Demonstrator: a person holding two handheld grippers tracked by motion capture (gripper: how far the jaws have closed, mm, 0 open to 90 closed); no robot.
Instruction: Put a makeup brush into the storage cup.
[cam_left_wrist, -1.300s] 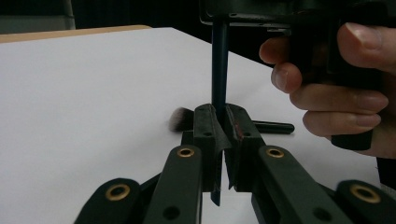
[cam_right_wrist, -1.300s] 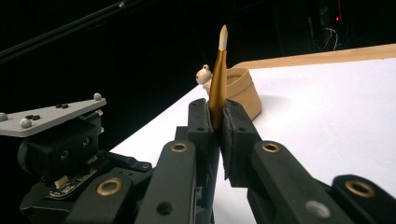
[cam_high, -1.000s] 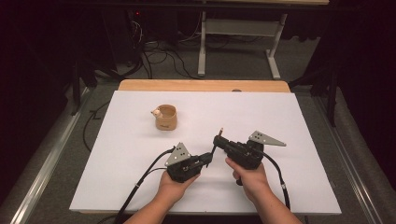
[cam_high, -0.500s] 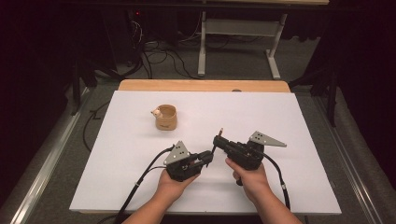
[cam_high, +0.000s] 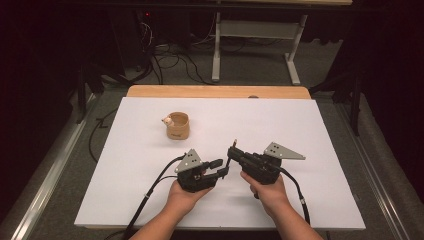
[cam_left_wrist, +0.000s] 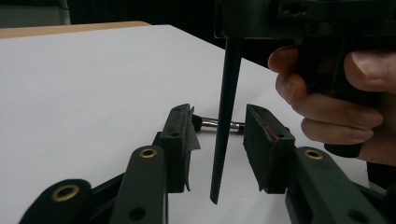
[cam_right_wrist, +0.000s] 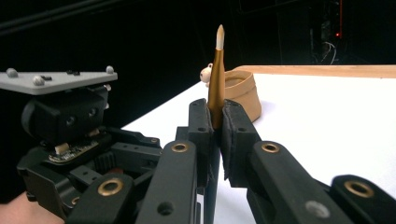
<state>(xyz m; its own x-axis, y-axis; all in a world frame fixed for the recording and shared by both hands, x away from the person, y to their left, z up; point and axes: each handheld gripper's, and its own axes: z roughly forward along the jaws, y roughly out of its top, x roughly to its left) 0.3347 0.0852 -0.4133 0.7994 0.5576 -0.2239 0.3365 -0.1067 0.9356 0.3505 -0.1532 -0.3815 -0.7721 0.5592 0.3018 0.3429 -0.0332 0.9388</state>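
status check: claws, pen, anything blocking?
Right claw shut on pen, held upright. Left claw has just been opening, pads off the pen's dark lower shaft, which hangs between them. Cup stands apart, farther back on the table; nothing blocking.

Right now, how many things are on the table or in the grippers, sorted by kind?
Paintbrushes: 1, the paintbrush upright in the right gripper
Cups: 1, the tan cup on the white table
Grippers: 2, counting the left gripper, jaws just opening beside the handle
Total: 4

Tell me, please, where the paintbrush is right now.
The paintbrush stands upright, clamped in the right gripper; in the left gripper view its dark handle hangs between the open left gripper.
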